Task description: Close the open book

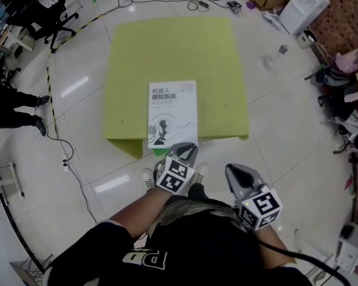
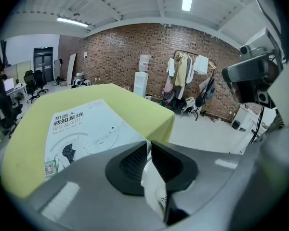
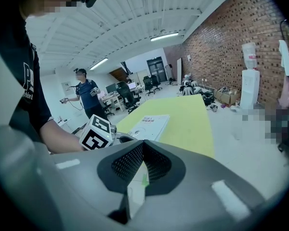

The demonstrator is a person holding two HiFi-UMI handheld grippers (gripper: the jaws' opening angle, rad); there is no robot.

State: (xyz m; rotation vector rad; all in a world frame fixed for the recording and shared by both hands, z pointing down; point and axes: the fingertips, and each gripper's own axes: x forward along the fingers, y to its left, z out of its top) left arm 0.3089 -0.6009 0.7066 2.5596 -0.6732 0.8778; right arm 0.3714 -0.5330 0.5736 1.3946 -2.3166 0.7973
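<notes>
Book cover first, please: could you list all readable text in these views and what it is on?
"机器人 感知系统": title on the book cover.
Smaller line under the title, and print beside the QR code: too blurred to read.
"PR": partial letters on the person's black shirt.

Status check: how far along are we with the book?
Done: the book lies flat on the yellow-green table, front cover up, so it looks closed. In hand: nothing; the left gripper and right gripper are on the person's side of the table, jaws together and empty. Left: apparently nothing.
</notes>
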